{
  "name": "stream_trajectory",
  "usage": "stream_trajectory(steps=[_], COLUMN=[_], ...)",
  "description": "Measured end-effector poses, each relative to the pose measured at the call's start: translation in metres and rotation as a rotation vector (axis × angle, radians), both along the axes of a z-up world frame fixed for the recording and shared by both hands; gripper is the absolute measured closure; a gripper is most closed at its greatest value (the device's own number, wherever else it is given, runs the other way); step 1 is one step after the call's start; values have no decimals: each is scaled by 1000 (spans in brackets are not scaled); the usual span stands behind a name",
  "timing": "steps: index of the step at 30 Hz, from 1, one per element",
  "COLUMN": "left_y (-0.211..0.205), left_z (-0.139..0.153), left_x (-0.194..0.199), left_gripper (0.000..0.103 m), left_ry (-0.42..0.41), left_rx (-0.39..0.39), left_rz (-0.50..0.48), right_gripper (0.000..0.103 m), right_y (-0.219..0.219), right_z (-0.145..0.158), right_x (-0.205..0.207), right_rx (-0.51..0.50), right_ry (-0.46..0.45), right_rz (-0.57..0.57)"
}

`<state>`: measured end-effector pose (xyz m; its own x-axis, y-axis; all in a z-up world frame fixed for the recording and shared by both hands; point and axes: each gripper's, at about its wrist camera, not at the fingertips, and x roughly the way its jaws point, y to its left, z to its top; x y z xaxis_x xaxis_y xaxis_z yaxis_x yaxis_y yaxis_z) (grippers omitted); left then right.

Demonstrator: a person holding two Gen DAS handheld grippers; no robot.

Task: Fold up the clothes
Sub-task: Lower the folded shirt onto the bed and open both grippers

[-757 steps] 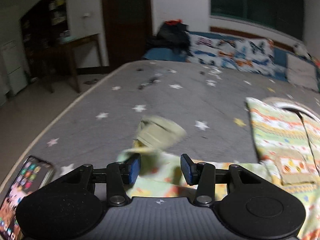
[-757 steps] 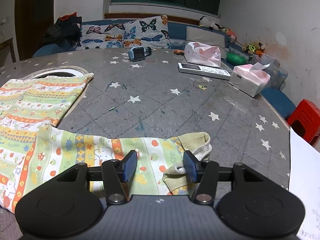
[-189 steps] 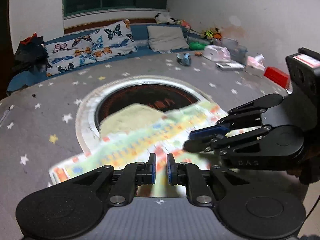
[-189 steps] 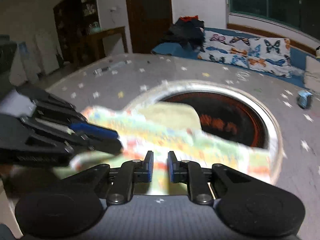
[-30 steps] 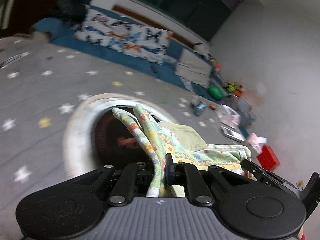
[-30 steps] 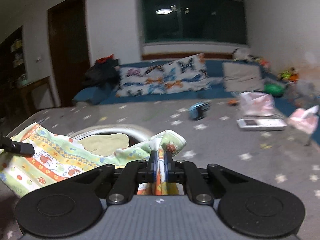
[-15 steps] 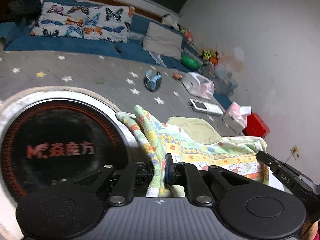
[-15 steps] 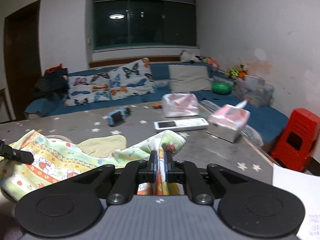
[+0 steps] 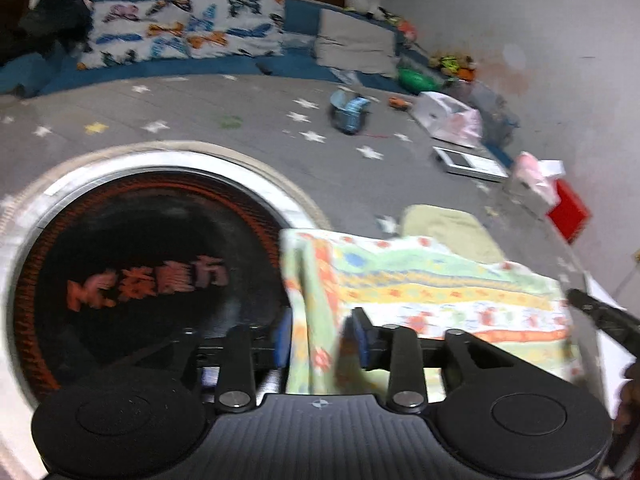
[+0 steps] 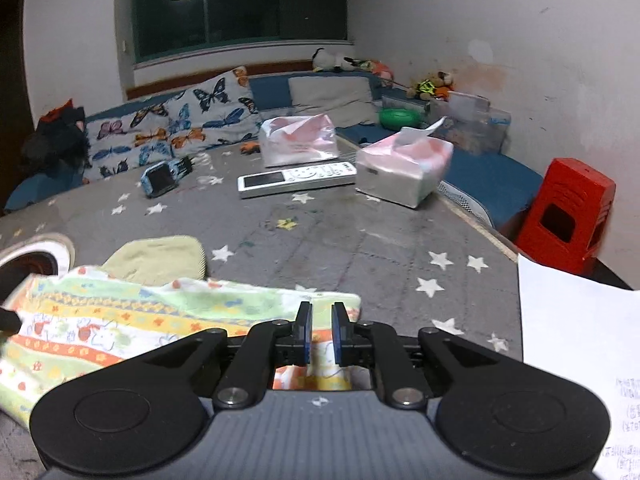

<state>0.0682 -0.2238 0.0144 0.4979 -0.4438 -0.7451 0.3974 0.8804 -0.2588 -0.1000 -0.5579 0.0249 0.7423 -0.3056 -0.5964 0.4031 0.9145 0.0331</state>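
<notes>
Nearest you, your left gripper point(image 9: 322, 338) has its jaws opening, with a bunched edge of the colourful printed cotton garment point(image 9: 432, 300) hanging loose between the blue pads, which no longer pinch it. Your right gripper point(image 10: 320, 332) is only a sliver apart and its jaws are opening too; the far right corner of the garment lies between and under them, and the pads do not seem to press on it. The garment itself rests folded on the grey star-patterned table cover point(image 10: 360, 240), its left end just overlapping the rim of the round black inset hotplate with orange lettering point(image 9: 140, 272), with a plain yellow-green cuff point(image 10: 160, 258) poking out on the far side. Expect it to be light, limp and easily dragged: it will sag and crumple if you lift it by one point, so take it by two corners or along a folded edge, pinching through all layers, and smooth it flat against the cover. Beyond lie a small blue watch-like gadget point(image 10: 162, 178), a white remote control point(image 10: 296, 180) and two pink tissue packs point(image 10: 404, 172), all well apart from the cloth. At the table's right edge sits a white paper sheet point(image 10: 576, 332), and farther off a red plastic stool point(image 10: 568, 216).
</notes>
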Motion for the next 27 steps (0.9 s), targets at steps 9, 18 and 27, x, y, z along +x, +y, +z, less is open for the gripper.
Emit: stream_trajectory(steps=[9, 18, 27], left_y=[-27, -69, -66], left_z=[12, -5, -2], left_x=[1, 8, -16], left_gripper=[61, 58, 51], left_ry=[-40, -43, -106], left_rx=[3, 63, 102], left_rz=[-58, -117, -141], right_gripper=[71, 58, 52], right_y=[32, 51, 69], right_z=[4, -12, -3], right_x=[26, 50, 26], right_rx=[25, 35, 34], right_ry=[-15, 43, 28], right_rz=[175, 231, 277])
